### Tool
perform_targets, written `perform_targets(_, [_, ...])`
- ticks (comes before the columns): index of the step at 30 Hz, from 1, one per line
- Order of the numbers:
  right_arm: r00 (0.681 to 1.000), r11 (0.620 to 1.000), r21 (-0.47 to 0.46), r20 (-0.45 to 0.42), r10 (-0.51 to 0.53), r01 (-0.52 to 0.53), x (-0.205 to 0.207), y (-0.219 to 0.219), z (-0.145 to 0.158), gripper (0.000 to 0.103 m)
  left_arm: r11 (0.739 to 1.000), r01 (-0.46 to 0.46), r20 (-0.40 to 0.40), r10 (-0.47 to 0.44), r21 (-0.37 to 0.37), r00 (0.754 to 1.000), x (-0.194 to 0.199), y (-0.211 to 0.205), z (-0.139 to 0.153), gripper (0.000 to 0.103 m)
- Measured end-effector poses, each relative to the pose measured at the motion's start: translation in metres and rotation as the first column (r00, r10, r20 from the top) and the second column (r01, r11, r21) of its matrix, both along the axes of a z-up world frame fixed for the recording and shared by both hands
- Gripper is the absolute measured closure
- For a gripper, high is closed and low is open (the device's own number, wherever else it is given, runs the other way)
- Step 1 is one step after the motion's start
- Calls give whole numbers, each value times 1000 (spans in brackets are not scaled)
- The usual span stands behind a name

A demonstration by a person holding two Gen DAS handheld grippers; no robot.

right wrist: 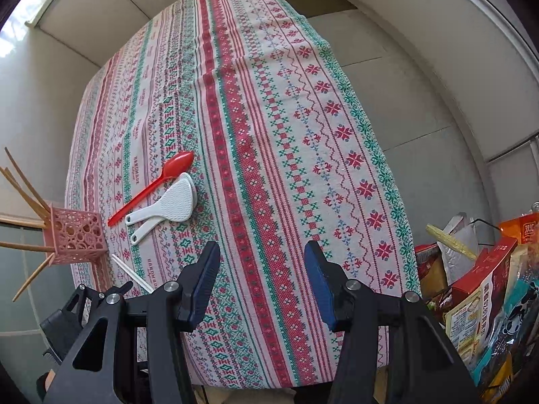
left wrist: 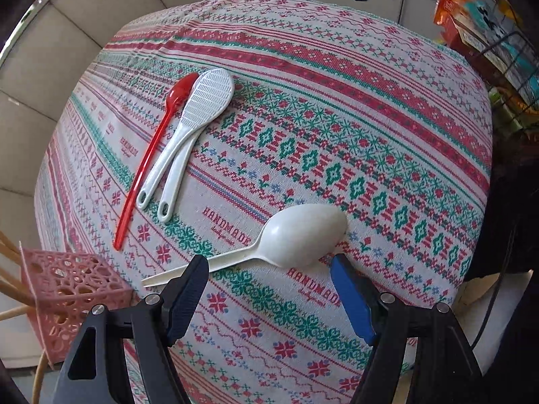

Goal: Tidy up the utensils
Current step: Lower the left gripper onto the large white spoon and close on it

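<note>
- Left wrist view: left tongs (left wrist: pixel 269 266) released, spread wide over a white spoon (left wrist: pixel 296 235) lying on the tabletop (left wrist: pixel 370 107) — red spoon (left wrist: pixel 158 144) and two rice paddles (left wrist: pixel 198 124) far left, pink holder (left wrist: pixel 74 293) near left.
- Right wrist view: right tongs (right wrist: pixel 261 252) released — grasping nothing, above the cloth.

Brightness: we see even, soft daylight in both views; colours read clearly.
Light source: we note a blown-out bright patch at the upper left of the right wrist view.
Shadows: we find only faint, short ones, under the white spoon (left wrist: pixel 303 235) and beside the red spoon (left wrist: pixel 151 165).
Glare: we see small highlights on the white spoon's bowl.
Distortion: we see strong fisheye bulging of the tablecloth (right wrist: pixel 269 118); dark vignetted corners.
Focus: we find the centre sharp, the edges softer.
</note>
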State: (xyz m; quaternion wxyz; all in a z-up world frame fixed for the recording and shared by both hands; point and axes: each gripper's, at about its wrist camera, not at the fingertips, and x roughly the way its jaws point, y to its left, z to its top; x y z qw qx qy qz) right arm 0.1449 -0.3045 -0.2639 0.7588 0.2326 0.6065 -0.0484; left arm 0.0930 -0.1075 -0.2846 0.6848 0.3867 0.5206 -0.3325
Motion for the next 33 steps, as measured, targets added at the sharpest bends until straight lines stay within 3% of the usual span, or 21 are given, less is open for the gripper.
perform_targets(4, [1000, 1000, 12, 3, -29, 29, 2, -11, -5, 48, 985, -155, -87, 149, -75, 985, 18, 0, 1, 41])
perform_targets(8, [998, 998, 38, 0, -59, 59, 6, -18, -9, 48, 935, -332, -61, 326, -126, 943, 43, 1, 5, 49])
perform_targets(11, [998, 998, 36, 7, -55, 55, 7, -17, -7, 48, 890, -426, -110, 413, -165, 904, 63, 5, 7, 52])
perform_targets(16, [998, 997, 49, 14, -65, 64, 6, -21, -7, 48, 900, -404, -103, 392, -160, 914, 74, -7, 10, 53])
perform_targets(18, [998, 997, 49, 13, -65, 65, 6, -22, -8, 48, 915, -372, -77, 364, -157, 928, 72, -15, 12, 62])
perform_targets(20, [998, 996, 52, 13, -66, 66, 6, -24, -8, 48, 923, -349, -64, 343, -162, 937, 69, -24, 17, 81])
perform_targets(23, [997, 996, 57, 15, -70, 69, 5, -25, -7, 48, 919, -355, -65, 349, -174, 935, 76, -31, 19, 96])
perform_targets(30, [998, 993, 94, 12, -68, 66, 6, -21, -10, 48, 862, -460, -152, 436, -212, 887, 83, -10, 24, 101])
perform_targets(33, [998, 993, 98, 17, -64, 62, 8, -19, -9, 48, 897, -378, -177, 343, -230, 922, 65, -14, 29, 98])
